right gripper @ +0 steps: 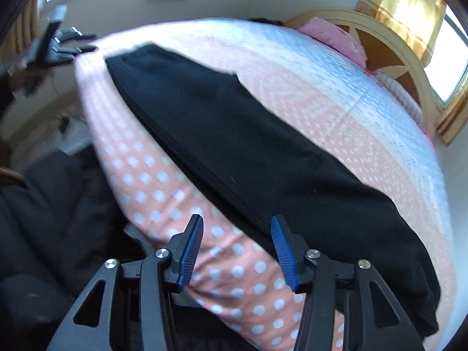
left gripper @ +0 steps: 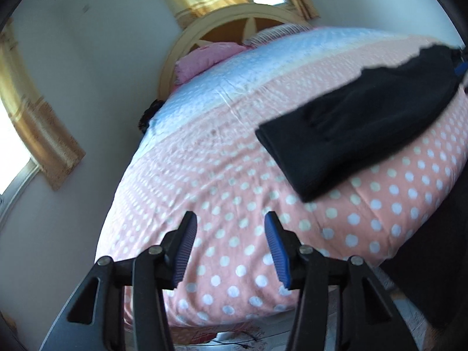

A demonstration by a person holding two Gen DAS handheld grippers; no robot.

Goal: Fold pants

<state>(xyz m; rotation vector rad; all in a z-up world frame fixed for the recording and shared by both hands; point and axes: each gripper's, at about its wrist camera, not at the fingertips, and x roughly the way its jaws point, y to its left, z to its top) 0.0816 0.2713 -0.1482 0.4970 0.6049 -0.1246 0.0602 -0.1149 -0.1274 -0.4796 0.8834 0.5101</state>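
The black pants (left gripper: 359, 117) lie flat on the bed, folded lengthwise into one long strip (right gripper: 248, 152) near the bed's front edge. My left gripper (left gripper: 231, 219) is open and empty, above the bedspread short of the pants' nearer end. My right gripper (right gripper: 237, 222) is open and empty, just above the pants' near long edge, with one blue pad (right gripper: 280, 245) over the black cloth. The left gripper also shows far off in the right wrist view (right gripper: 63, 44), beyond the far end of the pants.
The bed has a pink bedspread with white dots (left gripper: 234, 193) and a pale blue band (left gripper: 234, 67). A pink pillow (left gripper: 204, 58) and a curved wooden headboard (right gripper: 389, 44) are at its head. Gold curtains (left gripper: 38, 122) hang at the windows. Dark cloth (right gripper: 44, 204) lies beside the bed.
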